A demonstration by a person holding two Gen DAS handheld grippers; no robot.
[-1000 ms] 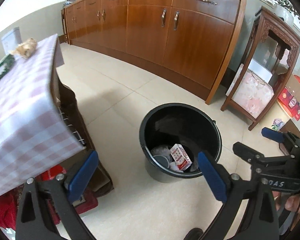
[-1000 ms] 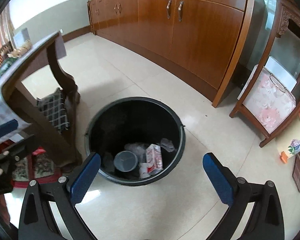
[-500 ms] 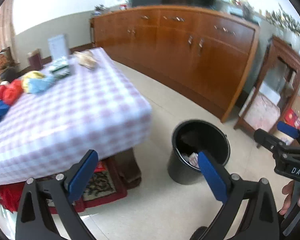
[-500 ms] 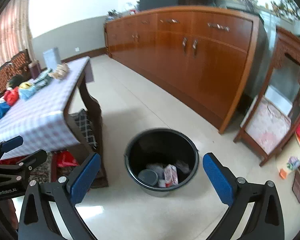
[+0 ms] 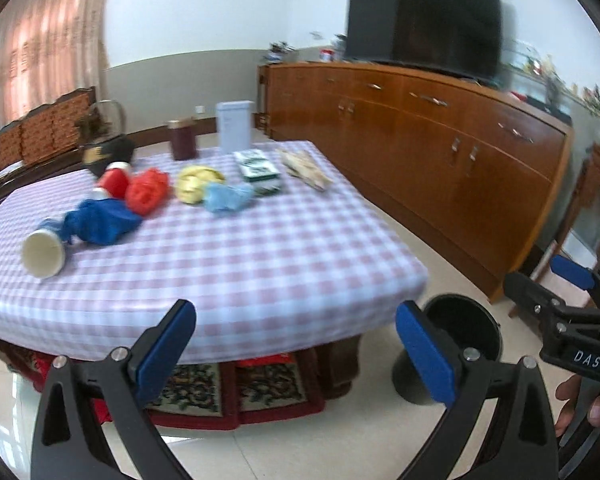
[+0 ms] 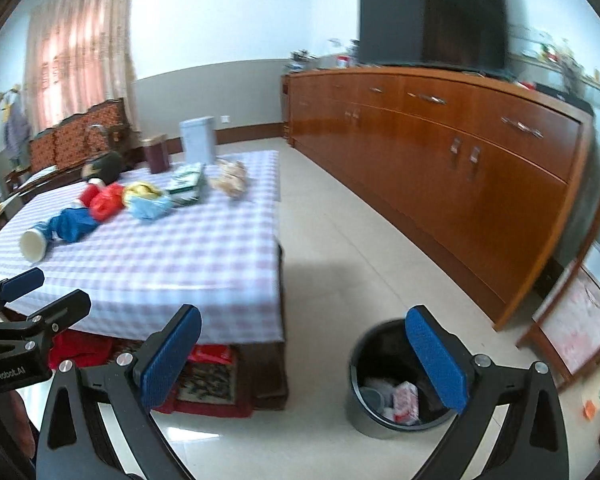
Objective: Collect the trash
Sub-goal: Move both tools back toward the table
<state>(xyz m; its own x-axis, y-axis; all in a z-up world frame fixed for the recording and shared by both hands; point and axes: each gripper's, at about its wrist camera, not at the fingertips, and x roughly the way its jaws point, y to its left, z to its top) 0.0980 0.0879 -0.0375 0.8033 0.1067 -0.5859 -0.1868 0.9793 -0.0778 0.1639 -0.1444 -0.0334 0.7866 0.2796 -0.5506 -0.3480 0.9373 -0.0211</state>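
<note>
Both the left tongs (image 5: 296,344) and the right tongs (image 6: 304,354) stand apart, holding nothing. Trash lies along the surface's (image 5: 260,248) far and left edges: a cup (image 5: 43,254), blue (image 5: 100,222), red (image 5: 147,192), yellow (image 5: 196,182) and pale blue wads (image 5: 228,197). The bin (image 6: 384,380) stands on the floor off its near right corner, with litter inside.

One table (image 5: 260,248) with a checked cloth carries one paper cup (image 5: 43,255) on its side, four crumpled wads: one dark blue (image 5: 100,222), one red (image 5: 147,192), one yellow (image 5: 196,182), one light blue (image 5: 228,197). Also one green-and-white pack (image 5: 258,170), one brown tin (image 5: 183,143) and one white box (image 5: 235,125). One black bin (image 6: 384,380) stands on the floor. Two grippers show: left gripper (image 5: 296,354), right gripper (image 6: 304,364).
</note>
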